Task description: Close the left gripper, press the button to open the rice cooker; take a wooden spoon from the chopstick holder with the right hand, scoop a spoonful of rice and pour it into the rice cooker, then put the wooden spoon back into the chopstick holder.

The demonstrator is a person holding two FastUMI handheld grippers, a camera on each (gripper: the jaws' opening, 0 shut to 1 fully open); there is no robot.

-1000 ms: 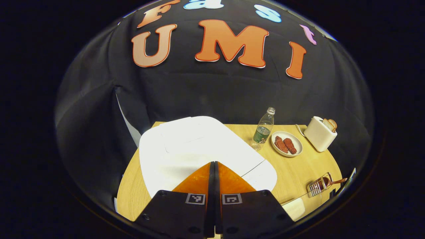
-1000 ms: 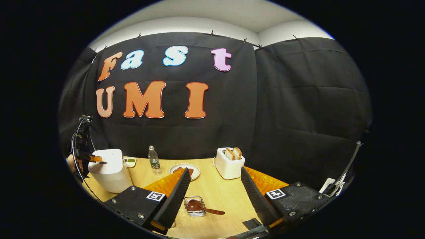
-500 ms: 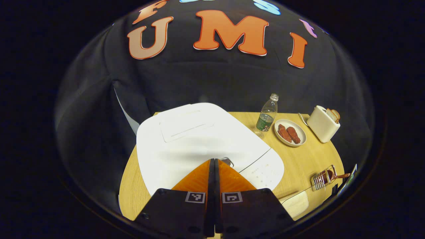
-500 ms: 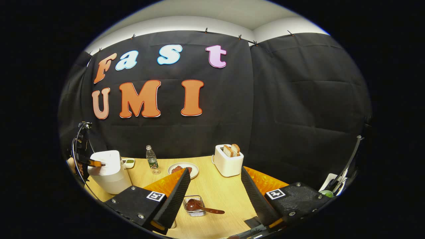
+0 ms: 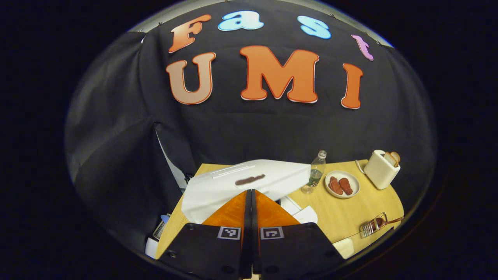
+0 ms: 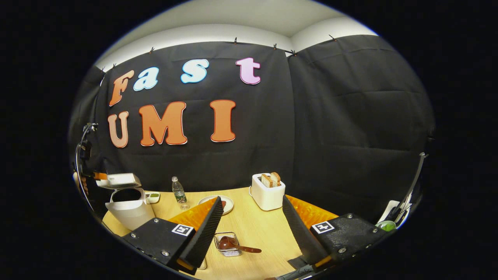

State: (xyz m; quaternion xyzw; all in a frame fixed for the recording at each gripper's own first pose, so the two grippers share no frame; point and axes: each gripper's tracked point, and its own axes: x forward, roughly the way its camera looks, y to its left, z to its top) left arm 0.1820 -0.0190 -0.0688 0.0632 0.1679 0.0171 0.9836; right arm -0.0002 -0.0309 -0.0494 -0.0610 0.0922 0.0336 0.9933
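Left gripper view: the left gripper [image 5: 251, 194] has its two orange fingers pressed flat together with nothing between them. Directly past their tips rises the white lid [image 5: 249, 181] of the rice cooker [image 5: 218, 194], tilted upward and open; a dark elongated mark lies on the lid's surface (what it is cannot be told). To the right on the wooden table [image 5: 350, 217] stand, in order, a clear water bottle [image 5: 316, 171], a white plate [image 5: 342, 184] carrying two reddish-brown pieces, and a white toaster [image 5: 380, 169] with bread in its slots. Nearer the right edge sits the wire chopstick holder [image 5: 371, 225] with the wooden spoon [image 5: 383, 222] resting in it, handle pointing right.

Right gripper view: the right gripper [image 6: 251, 214] hangs above the table [image 6: 256, 225] with its fingers spread wide and nothing held. Between them, low in the view, is the chopstick holder [image 6: 227, 245]; the wooden spoon [image 6: 235, 245] lies in it, bowl inside and handle extending right over the rim. The left finger's black pad covers part of the plate [image 6: 225, 201]. Beyond stand the toaster [image 6: 266, 192] with two bread slices and the water bottle [image 6: 179, 192]. At far left the rice cooker [image 6: 130, 210] stands with its dark interior exposed and its lid [image 6: 120, 180] raised; the left gripper [image 6: 99, 175] shows at the lid's edge (contact cannot be told). A small white dish [image 6: 152, 197] with green contents sits just behind the cooker.
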